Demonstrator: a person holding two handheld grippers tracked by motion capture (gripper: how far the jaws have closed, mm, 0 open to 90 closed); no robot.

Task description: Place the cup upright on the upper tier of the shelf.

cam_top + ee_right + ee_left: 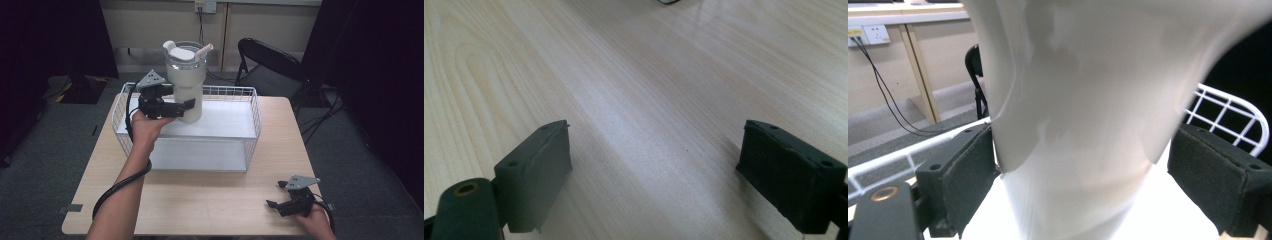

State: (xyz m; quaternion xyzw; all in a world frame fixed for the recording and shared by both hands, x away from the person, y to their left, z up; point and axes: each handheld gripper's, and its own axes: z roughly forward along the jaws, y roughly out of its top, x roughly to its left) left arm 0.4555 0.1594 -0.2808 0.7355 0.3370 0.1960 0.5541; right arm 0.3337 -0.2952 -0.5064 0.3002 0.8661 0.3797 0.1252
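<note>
Straddling the lower body of the tall white tumbler point(1083, 125), the left gripper point(172, 107) has its jaws set wide, one pad point(965, 175) close against the cup's side and the other standing a little off it, so nothing is clamped at this moment. The tumbler stands upright on the white shelf inside the wire basket point(255, 107), near its back left corner, with a lid and straw point(202, 50) on top. Whether this is a grasp about to close or a release just made cannot be told; either way, the jaws ought to stay level and square to the cup, since it is tall and top-heavy and a lopsided push would likely tip it toward the basket rim. The right gripper point(282, 197) rests wide open on the wooden table point(200, 200), well apart from the basket.
</note>
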